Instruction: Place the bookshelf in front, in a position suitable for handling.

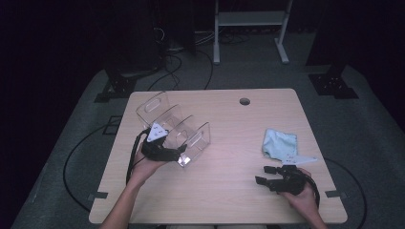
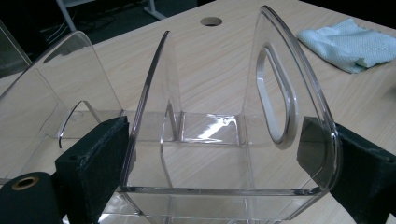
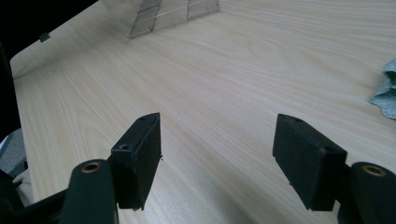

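Clear plastic rack is sitting at the table's left side, my left gripper pinching its end compartment with jaws spread wide, so I'm risking slick walls slipping or tipping while my right gripper is hanging open, idle.

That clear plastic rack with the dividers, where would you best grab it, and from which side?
Across its near end, coming in from the person's side. The clear rack is widest low down, where its end panel with the oval cut-out meets the base, giving firm flat outer walls. The left gripper already straddles that end, one pad on each side. The thin upper edges of the dividers look slippery and flexible.
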A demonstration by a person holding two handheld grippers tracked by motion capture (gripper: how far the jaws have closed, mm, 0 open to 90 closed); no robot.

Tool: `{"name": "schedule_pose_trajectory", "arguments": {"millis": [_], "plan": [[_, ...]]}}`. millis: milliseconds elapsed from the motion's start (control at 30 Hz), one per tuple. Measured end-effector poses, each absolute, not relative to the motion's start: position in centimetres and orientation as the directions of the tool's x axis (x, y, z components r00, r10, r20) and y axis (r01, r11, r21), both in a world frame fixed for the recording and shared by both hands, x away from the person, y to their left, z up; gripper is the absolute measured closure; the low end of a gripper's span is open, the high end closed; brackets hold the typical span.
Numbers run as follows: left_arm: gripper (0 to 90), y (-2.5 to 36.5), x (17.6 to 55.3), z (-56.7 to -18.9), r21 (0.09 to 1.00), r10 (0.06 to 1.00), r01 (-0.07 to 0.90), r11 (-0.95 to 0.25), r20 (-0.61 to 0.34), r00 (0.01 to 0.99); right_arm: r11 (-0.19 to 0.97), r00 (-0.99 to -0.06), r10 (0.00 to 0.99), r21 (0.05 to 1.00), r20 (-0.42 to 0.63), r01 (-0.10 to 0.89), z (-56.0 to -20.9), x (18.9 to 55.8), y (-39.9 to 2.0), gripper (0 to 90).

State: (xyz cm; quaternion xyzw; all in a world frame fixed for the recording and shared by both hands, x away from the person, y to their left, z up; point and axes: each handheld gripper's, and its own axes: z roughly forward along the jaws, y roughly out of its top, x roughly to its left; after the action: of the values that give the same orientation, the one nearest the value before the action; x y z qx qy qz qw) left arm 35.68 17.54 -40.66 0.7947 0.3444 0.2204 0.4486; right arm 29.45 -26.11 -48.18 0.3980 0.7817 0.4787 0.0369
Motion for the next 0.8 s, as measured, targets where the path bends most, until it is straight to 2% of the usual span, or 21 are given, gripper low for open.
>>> {"name": "schedule_pose_trajectory", "arguments": {"millis": [800], "plan": [[6.6, 13.0, 33.2, -40.8, 0.867, 0.718, 0.346, -0.357, 0.018, 0.696, 0.213, -0.668, 0.676, 0.786, 0.309, 0.58, -47.9, 29.6, -27.0, 31.8]]}}
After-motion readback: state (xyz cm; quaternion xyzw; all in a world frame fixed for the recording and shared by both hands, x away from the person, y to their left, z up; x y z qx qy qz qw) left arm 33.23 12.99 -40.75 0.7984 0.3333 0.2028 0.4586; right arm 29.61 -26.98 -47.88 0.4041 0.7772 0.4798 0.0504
